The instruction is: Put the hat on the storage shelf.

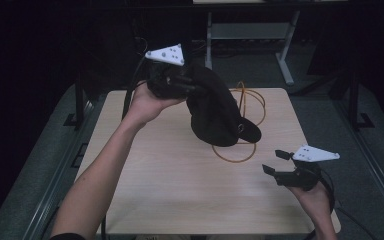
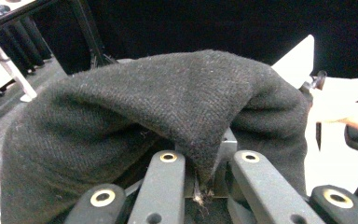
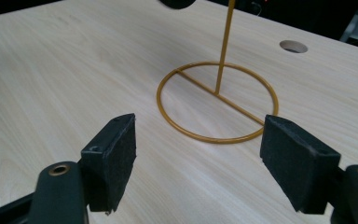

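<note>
Left tongs (image 2: 200, 179) pinched a fold of the black cap (image 1: 215, 107); right tongs (image 3: 198, 158) gaped before the stand's gold ring (image 3: 216, 102).

Coarse matt woollen cap (image 2: 135, 107) (herringbone weave), glossy gold wire stand (image 3: 217, 102), pale wood-grain table (image 3: 65, 70)

Stand (image 1: 244, 107) top hidden behind hat (image 1: 215, 107); left tool (image 2: 200, 179) tips buried.

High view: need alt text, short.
The left gripper holds a black cap up over a gold wire stand on a pale wooden table. The right gripper waits open, low near the table's right edge.
</note>
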{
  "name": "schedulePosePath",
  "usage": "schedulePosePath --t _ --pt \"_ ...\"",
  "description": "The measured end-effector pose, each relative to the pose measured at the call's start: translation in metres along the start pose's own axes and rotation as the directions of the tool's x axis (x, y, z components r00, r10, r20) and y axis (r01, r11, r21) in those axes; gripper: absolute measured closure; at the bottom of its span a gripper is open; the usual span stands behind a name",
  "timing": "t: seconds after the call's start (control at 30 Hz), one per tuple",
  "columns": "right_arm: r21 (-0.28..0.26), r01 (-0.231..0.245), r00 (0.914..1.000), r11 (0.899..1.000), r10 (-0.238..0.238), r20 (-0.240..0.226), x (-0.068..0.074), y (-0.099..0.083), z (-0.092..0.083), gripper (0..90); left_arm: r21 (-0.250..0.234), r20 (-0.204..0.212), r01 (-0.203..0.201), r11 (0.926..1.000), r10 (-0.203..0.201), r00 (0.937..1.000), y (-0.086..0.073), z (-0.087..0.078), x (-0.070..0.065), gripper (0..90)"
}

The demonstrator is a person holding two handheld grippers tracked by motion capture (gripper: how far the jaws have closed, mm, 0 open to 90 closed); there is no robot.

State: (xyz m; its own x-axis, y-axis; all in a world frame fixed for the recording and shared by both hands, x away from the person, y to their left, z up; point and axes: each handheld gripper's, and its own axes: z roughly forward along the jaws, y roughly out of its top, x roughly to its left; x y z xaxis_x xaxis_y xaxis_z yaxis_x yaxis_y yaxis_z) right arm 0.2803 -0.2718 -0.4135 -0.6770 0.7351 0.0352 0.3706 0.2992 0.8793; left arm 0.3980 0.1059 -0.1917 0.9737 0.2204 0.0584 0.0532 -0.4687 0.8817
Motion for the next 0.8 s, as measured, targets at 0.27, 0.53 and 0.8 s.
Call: schedulePosePath --t 0.27,0.53,0.8 --pt "-0.016 -0.022 0.9997 1.000 0.022 0.011 -0.003 -0.001 -0.002 26.2 0.069 0.083 0.046 0.9965 -0.052 0.9952 0.040 0.036 0.023 85.4" --pt "-0.021 -0.037 0.9993 0.999 0.037 -0.002 -0.005 -0.004 0.000 26.3 0.143 0.098 0.153 0.9777 -0.168 0.9808 0.056 0.100 0.041 84.8" --pt "-0.038 -0.054 0.9986 0.998 0.054 -0.001 -0.008 -0.005 -0.001 27.7 0.173 0.098 0.325 0.9298 -0.345 0.9336 0.049 0.174 0.051 75.6"
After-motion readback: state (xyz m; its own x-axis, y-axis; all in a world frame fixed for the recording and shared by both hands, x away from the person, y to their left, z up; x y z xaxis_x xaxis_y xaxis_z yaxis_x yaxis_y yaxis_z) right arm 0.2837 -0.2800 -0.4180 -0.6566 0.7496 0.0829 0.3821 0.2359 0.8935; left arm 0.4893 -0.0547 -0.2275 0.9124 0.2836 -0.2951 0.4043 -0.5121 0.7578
